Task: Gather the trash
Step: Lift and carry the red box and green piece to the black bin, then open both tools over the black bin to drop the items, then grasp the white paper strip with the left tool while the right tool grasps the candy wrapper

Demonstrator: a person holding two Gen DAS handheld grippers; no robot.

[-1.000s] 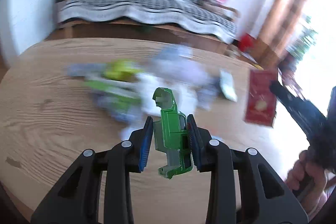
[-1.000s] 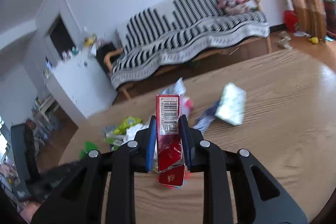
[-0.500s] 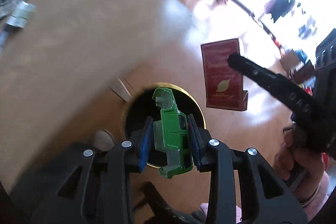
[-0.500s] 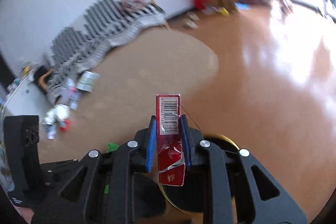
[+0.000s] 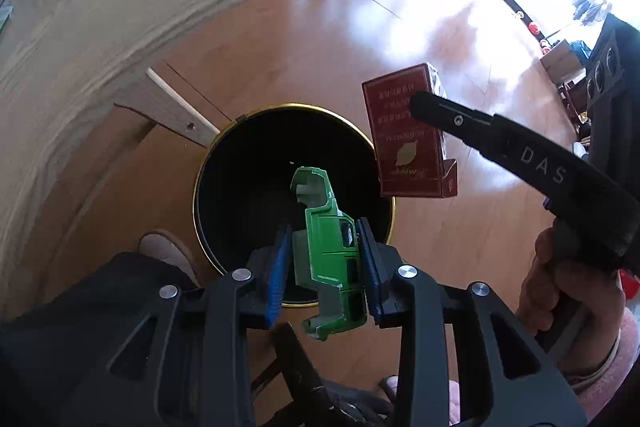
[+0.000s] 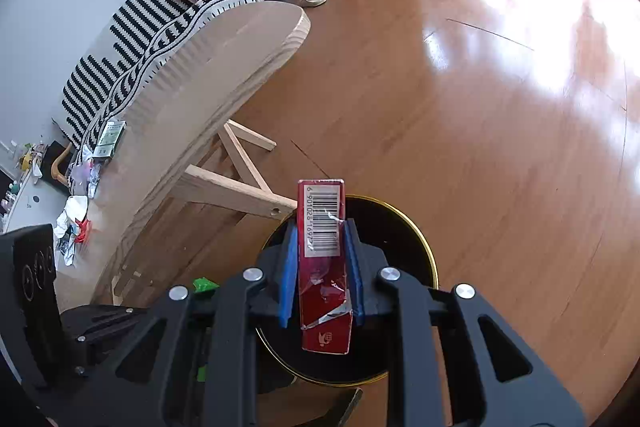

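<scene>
My left gripper (image 5: 323, 261) is shut on a green toy-car shell (image 5: 330, 259) and holds it above a black round bin with a gold rim (image 5: 240, 163) on the floor. My right gripper (image 6: 322, 267) is shut on a red cigarette pack (image 6: 325, 263) with a barcode, above the same bin (image 6: 404, 235). In the left wrist view the pack (image 5: 404, 135) hangs at the bin's right rim. More trash (image 6: 76, 219) lies on the wooden table (image 6: 192, 83).
The table's edge (image 5: 100, 27) and its wooden legs (image 6: 236, 187) stand just left of the bin. A striped sofa (image 6: 152, 27) is behind the table. A shiny wooden floor (image 6: 500, 107) spreads to the right. A slipper (image 5: 164, 247) lies by the bin.
Both grippers have swung from over the table down and right to above the bin. Each keeps its hold. The bin now sits closer and more central in both views.
</scene>
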